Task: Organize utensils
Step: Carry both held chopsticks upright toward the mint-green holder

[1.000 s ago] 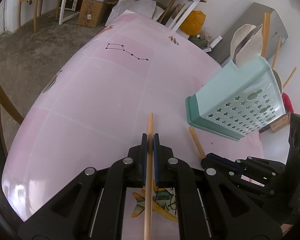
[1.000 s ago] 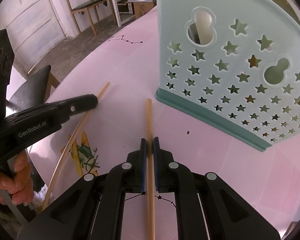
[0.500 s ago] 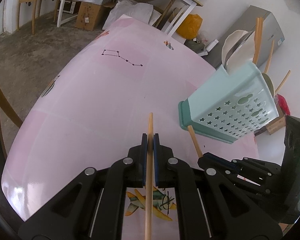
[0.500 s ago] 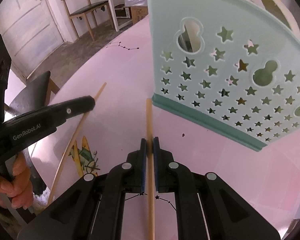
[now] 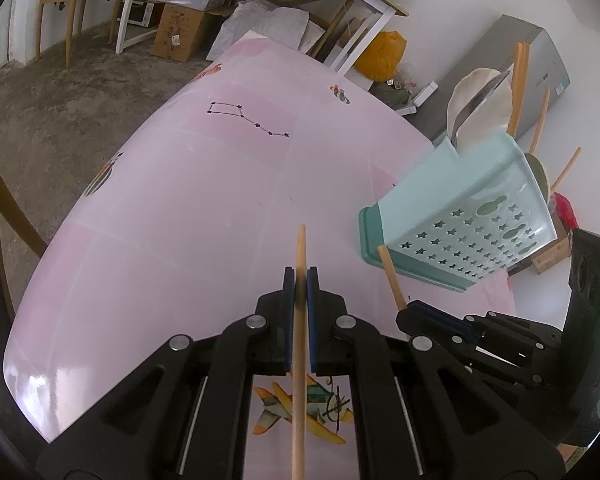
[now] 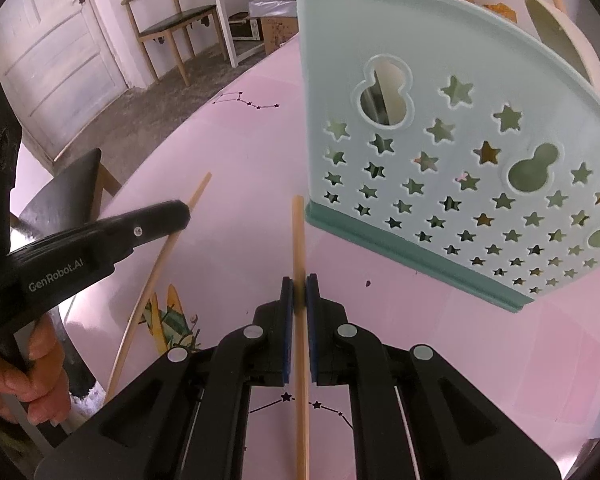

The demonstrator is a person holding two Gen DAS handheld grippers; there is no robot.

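**Two chopsticks clamped, caddy waiting**

Everything is placed relative to the mint-green utensil caddy point(image 5: 460, 216), the star-punched holder standing on the pink tablecloth point(image 5: 180, 200). Largest first: the room behind the caddy is a bare-floored storage sort of space, where a wooden chair point(image 6: 172, 24), a cardboard box point(image 5: 180, 32) and a white table frame can be made out. The cloth itself is glossy and printed with constellations and a little airplane point(image 5: 300, 412), so things would probably slide on it easily.

The caddy is already loaded with spoons and a few wooden chopsticks poking out the top, so the job looks partly done.

The left gripper point(image 5: 300, 280) is closed tight on a wooden chopstick point(image 5: 300, 248), held lengthwise between the blue pads with the tip sticking forward, out to the caddy's left. The right gripper point(image 6: 299, 288) is likewise pinched shut on a second chopstick point(image 6: 298, 232), whose tip sits just beside the caddy's base corner. Both sticks are gripped along their length, probably so they can be tipped upright and dropped in from above.

A hand point(image 6: 16, 376) is seen wrapped around the left handle.
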